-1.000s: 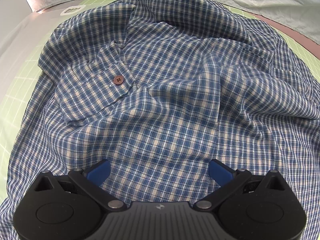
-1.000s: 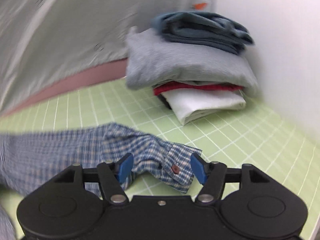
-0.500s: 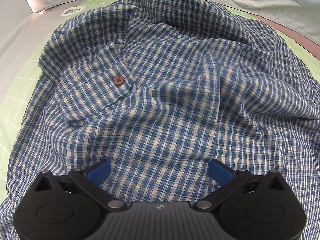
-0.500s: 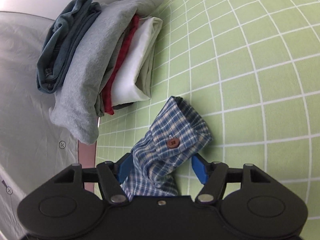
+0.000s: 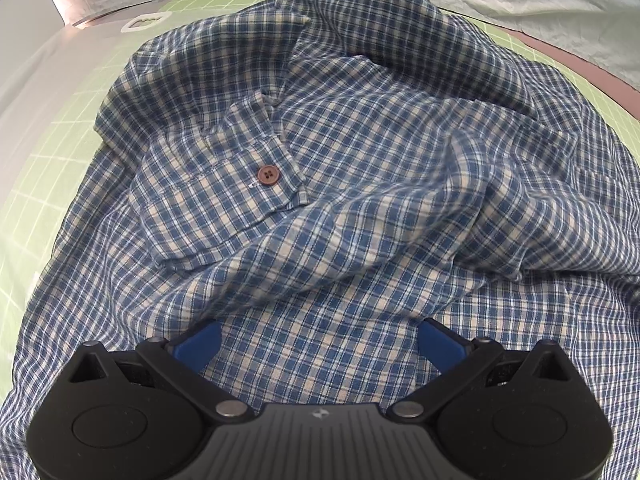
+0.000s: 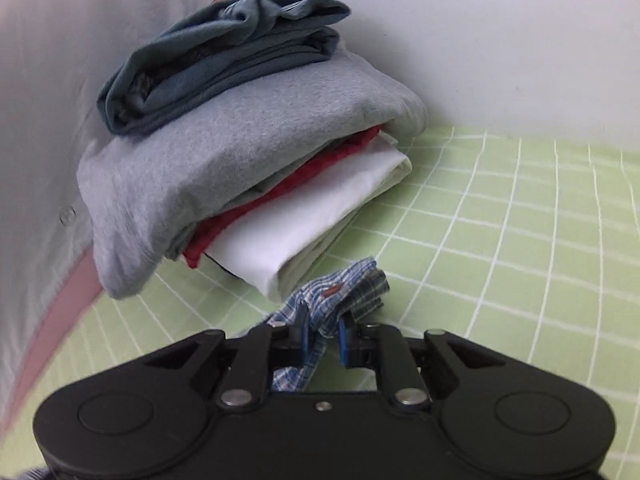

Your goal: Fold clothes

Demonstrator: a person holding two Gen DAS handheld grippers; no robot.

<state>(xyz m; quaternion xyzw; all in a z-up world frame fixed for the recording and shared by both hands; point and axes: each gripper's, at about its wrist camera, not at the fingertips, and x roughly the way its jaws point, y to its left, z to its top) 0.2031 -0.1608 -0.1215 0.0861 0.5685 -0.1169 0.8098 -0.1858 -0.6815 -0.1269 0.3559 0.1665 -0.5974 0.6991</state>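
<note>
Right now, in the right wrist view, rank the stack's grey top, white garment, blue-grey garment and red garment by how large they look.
1. grey top
2. blue-grey garment and white garment: too alike to rank
3. red garment, only an edge showing

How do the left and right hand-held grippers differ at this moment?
The left hand-held gripper stands wide open over the plaid shirt, gripping nothing. The right hand-held gripper is closing, its jaws narrow, with the shirt's cuff between them. Both have blue pads.
</note>
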